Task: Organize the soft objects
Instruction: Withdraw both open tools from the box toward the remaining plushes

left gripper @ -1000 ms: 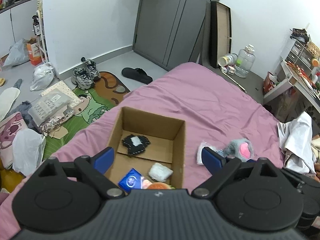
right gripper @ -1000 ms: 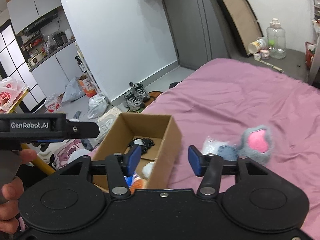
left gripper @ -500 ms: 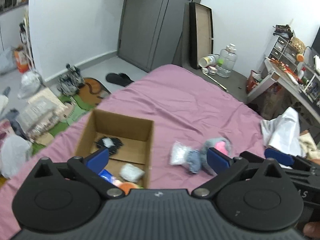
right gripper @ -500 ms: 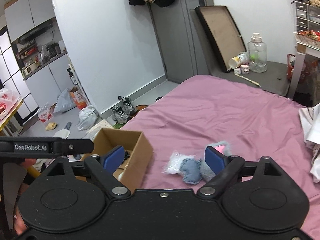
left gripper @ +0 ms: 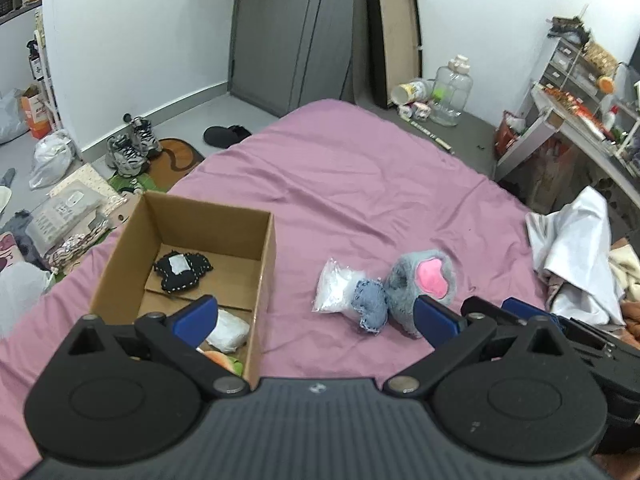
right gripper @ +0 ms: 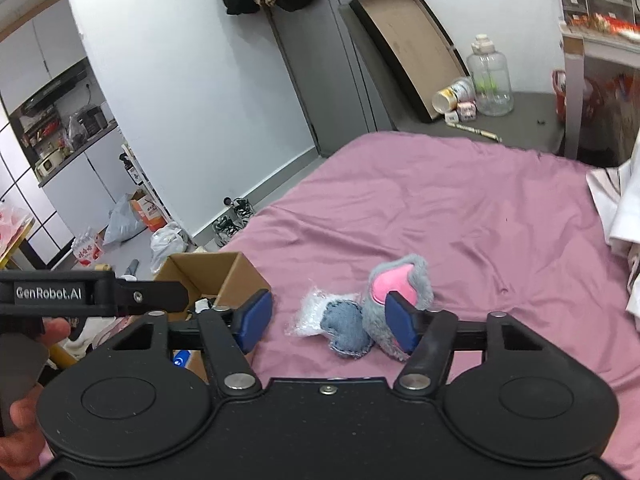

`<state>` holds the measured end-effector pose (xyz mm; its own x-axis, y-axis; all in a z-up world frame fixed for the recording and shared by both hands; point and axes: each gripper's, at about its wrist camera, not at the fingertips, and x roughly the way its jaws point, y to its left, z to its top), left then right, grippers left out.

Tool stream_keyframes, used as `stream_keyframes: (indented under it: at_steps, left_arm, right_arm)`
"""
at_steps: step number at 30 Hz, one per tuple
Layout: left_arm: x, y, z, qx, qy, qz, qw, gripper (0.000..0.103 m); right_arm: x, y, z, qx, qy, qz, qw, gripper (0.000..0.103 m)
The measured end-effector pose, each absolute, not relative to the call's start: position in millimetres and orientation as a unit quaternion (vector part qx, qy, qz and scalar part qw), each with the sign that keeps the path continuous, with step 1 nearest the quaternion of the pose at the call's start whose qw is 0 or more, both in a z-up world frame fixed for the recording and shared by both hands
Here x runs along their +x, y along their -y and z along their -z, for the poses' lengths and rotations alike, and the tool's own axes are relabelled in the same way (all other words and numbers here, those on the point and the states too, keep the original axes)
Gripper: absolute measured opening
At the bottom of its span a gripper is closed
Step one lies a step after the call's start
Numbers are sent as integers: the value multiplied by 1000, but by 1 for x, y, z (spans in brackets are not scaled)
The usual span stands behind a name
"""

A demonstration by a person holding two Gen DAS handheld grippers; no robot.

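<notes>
An open cardboard box sits on the pink bed. In it lie a black stitched cushion, a white pouch and an orange-green toy. To its right on the sheet lie a clear bag of white stuffing, a denim heart and a grey furry paw with a pink pad. My left gripper is open and empty, held above the box's right wall. My right gripper is open and empty, just short of the three items.
The pink bed sheet stretches far ahead. White and beige cloths are piled at the bed's right edge. Shoes, bags and packages lie on the floor to the left. A desk stands at right.
Both grippers have pulled back from the box and swung right, toward the three items on the sheet. The right gripper's jaws have opened wider.
</notes>
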<state>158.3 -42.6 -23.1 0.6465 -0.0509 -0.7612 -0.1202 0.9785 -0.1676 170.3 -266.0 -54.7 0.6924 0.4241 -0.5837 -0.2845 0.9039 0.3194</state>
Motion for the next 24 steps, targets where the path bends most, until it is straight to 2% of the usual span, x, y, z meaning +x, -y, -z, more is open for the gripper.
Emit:
stream_keyframes:
  at_steps: [8,15,24]
  left_arm:
    - [178,50,43,-118,-421,-30,899,103]
    - [194,54,54,-134,-405,-21,904,102]
    - [211,57,71,-150,-405,-8,902,99]
  right_arm:
    - [194,279,87,141,-362,-180,904,55]
    - [208,282,106,174,-366,-176,897,37]
    - [221,280,123,183,-362,-181,896,39]
